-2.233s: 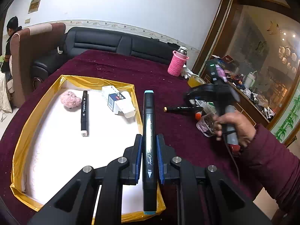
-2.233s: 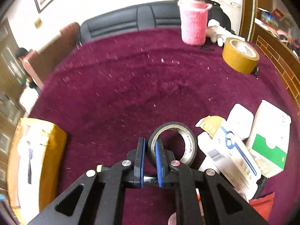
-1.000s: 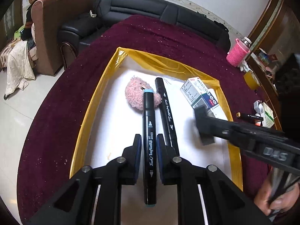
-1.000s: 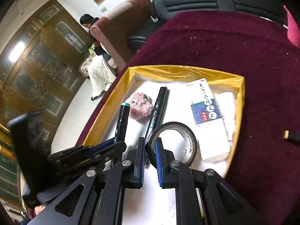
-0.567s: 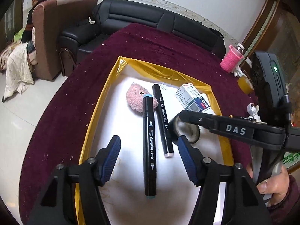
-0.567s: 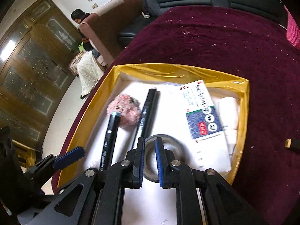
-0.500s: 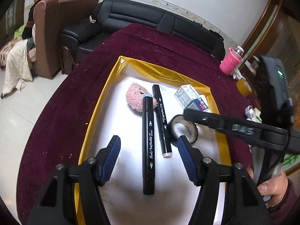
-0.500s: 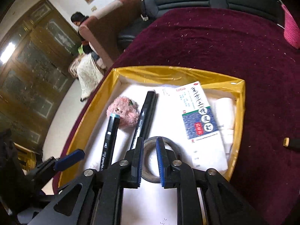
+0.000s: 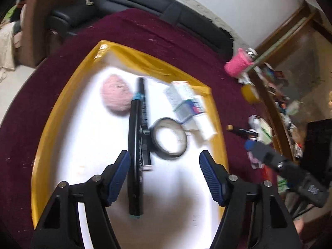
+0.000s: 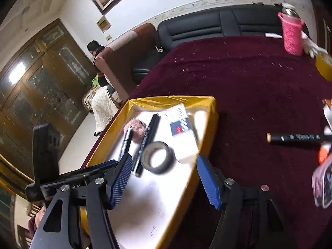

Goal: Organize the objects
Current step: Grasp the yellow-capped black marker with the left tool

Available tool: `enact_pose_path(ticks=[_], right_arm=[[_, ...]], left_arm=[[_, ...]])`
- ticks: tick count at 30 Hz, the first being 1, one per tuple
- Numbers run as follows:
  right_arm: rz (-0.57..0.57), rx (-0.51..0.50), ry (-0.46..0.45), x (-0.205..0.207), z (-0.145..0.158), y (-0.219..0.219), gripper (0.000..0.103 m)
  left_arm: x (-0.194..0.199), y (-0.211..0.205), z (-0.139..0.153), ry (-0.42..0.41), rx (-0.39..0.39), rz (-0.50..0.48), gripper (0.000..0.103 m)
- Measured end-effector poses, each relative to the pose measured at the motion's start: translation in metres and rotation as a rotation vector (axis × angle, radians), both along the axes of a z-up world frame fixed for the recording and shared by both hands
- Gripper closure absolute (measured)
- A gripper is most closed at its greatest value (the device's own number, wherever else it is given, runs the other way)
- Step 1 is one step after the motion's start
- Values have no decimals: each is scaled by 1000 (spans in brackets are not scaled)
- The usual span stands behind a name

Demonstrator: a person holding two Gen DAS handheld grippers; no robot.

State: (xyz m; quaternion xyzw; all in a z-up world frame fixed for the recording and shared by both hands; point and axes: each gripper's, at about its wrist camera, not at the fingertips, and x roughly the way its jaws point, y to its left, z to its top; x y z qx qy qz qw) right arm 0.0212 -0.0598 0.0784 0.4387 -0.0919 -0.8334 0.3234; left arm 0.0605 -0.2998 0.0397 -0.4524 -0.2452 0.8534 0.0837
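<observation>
Tray: gold-rimmed, white floor, resting on the maroon-covered table. We list its contents from the left wrist view.

Item 1, teal-capped marker: lies lengthwise along the 12-to-6 line, cap end at 12 o'clock touching the pink pompom.

Item 2, second black marker: just beside the first on its 3 o'clock side, roughly parallel to it.

Item 3, black tape roll: flat on the tray floor, touching the second marker's side, with the blue-and-white carton at its 1 o'clock.

Item 4, white paper wad: at the carton's 5 o'clock end, close to the tray's 3 o'clock rim.

Left claw: jaws spread wide and empty, hanging over the tray; its 9 o'clock pad sits just beside the teal-capped marker in the picture, though we cannot tell whether they touch.

Right claw: jaws likewise wide apart, holding nothing, above the tray's near edge, tape roll at its 12 o'clock.

Outside the tray, on the table: a loose black marker at 3 o'clock in the right wrist view; a pink knitted bottle sleeve and a yellow tape roll at the far 1 to 2 o'clock edge.
</observation>
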Motion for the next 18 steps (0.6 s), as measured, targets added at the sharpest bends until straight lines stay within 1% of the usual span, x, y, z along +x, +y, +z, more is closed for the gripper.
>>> enact_pose_path(ticks=[4, 5, 7, 8, 9, 10, 11, 13, 14, 15, 16, 17, 18], right_arm=[[-37, -24, 1, 1, 2, 29, 33], [-53, -27, 11, 3, 5, 40, 32], [-80, -26, 37, 5, 11, 58, 29], [-106, -14, 71, 8, 17, 72, 26], [-132, 7, 106, 11, 22, 83, 23], [-156, 30, 138, 12, 26, 90, 21], [-196, 70, 192, 17, 33, 99, 18], [-294, 155, 339, 30, 47, 119, 12], [-353, 182, 429, 39, 54, 133, 4], [-385, 179, 472, 44, 56, 144, 0], [-412, 156, 504, 48, 57, 157, 0], [-436, 134, 500, 47, 55, 169, 0], [-465, 132, 455, 40, 51, 184, 0]], left_arm=[[12, 7, 24, 52, -110, 80, 34], [18, 9, 32, 62, -154, 108, 33], [29, 17, 44, 84, -221, 134, 30], [37, 26, 54, 114, -268, 135, 25], [41, 34, 61, 138, -295, 128, 20], [46, 45, 68, 168, -323, 113, 17], [50, 59, 76, 203, -354, 83, 14], [51, 90, 85, 245, -402, 3, 10], [51, 104, 87, 255, -422, -41, 10], [48, 117, 87, 259, -435, -80, 10], [44, 135, 85, 257, -452, -132, 10], [39, 150, 82, 251, -466, -164, 10], [35, 162, 80, 244, -478, -190, 10]])
